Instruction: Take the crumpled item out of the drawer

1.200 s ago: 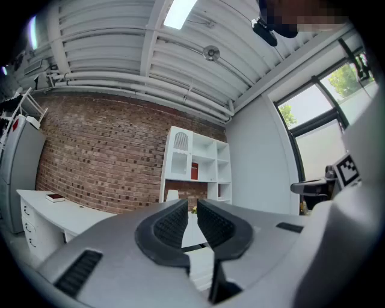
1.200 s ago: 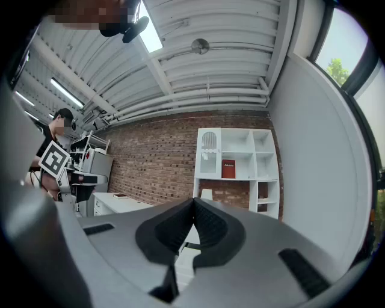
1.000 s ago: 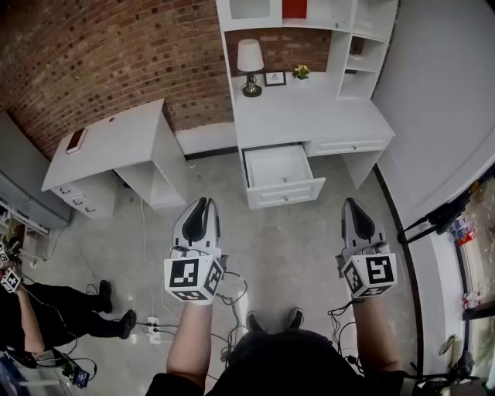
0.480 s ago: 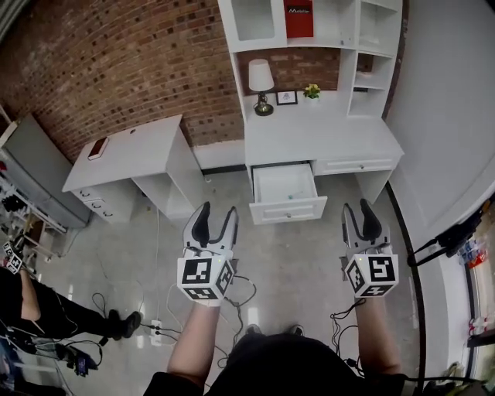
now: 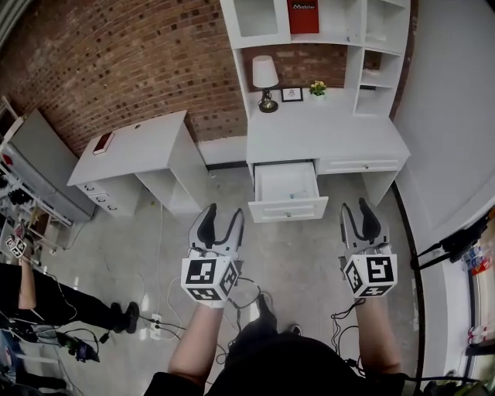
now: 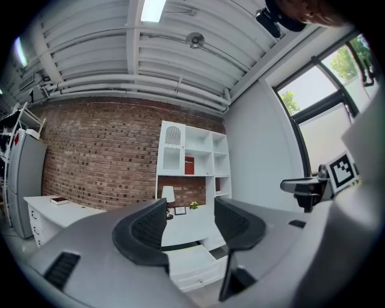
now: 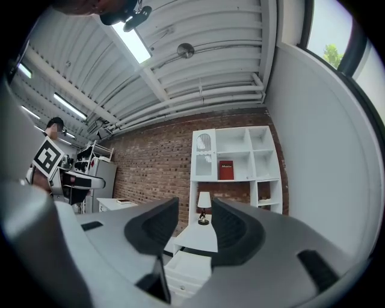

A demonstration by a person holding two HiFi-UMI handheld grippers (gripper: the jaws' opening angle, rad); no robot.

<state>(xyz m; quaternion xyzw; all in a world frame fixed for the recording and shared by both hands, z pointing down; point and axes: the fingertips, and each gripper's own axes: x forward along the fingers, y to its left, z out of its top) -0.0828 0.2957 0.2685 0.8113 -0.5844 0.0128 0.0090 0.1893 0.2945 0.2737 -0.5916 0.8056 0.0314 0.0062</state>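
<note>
The open white drawer [image 5: 285, 184] juts from the desk [image 5: 325, 133] ahead of me, across bare floor. Its inside looks pale; the crumpled item is too small to make out. My left gripper [image 5: 222, 217] hangs in the air short of the drawer's left corner, open with nothing between its fingers. My right gripper [image 5: 357, 211] floats to the drawer's right, its jaws opening and empty. In the left gripper view the left gripper [image 6: 189, 218] frames the drawer [image 6: 191, 266]. The right gripper view shows the right gripper [image 7: 194, 225] above the drawer [image 7: 179, 272].
A lamp [image 5: 265, 74], a small frame and a plant stand on the desk under white shelves holding a red box [image 5: 302, 15]. A second white table [image 5: 143, 151] with a book [image 5: 103, 142] stands left. Cables [image 5: 241, 288] and a power strip [image 5: 154, 326] lie underfoot. A person [image 5: 35, 298] stands far left.
Both grippers went from shut to open. The view has shifted so the desk and drawer sit nearer and more central, and a foot has stepped forward.
</note>
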